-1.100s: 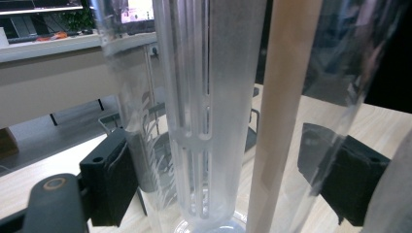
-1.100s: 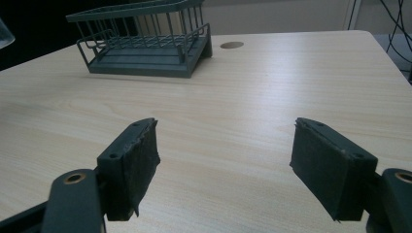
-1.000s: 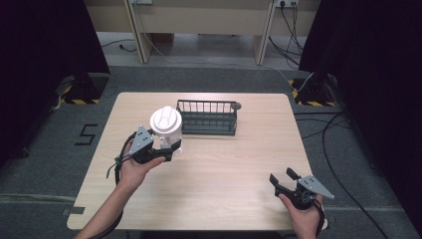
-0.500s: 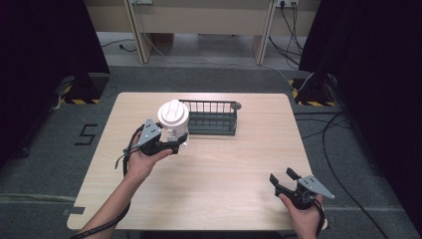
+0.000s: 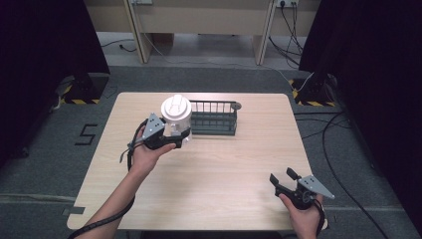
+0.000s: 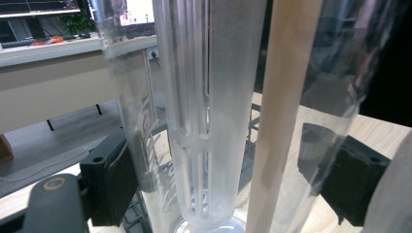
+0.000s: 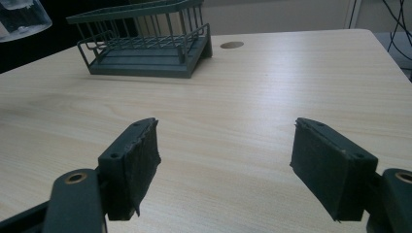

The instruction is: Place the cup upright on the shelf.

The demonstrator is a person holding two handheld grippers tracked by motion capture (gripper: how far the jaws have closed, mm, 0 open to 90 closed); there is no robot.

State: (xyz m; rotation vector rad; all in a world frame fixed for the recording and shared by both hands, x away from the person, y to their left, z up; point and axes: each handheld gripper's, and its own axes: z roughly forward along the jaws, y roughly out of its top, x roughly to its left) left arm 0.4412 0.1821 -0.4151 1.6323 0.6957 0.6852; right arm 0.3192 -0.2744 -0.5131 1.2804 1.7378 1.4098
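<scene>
My left gripper (image 5: 171, 133) clamps the clear bottle (image 5: 176, 117) beside the wire rack (image 5: 214, 119); smooth plastic may slip. Right gripper (image 5: 284, 181) jaws gape wide, empty.

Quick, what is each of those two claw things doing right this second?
Left gripper: jaws shut on the clear plastic bottle with a white lid, held up beside the dark green wire rack.
Right gripper: jaws open, holding nothing.
</scene>
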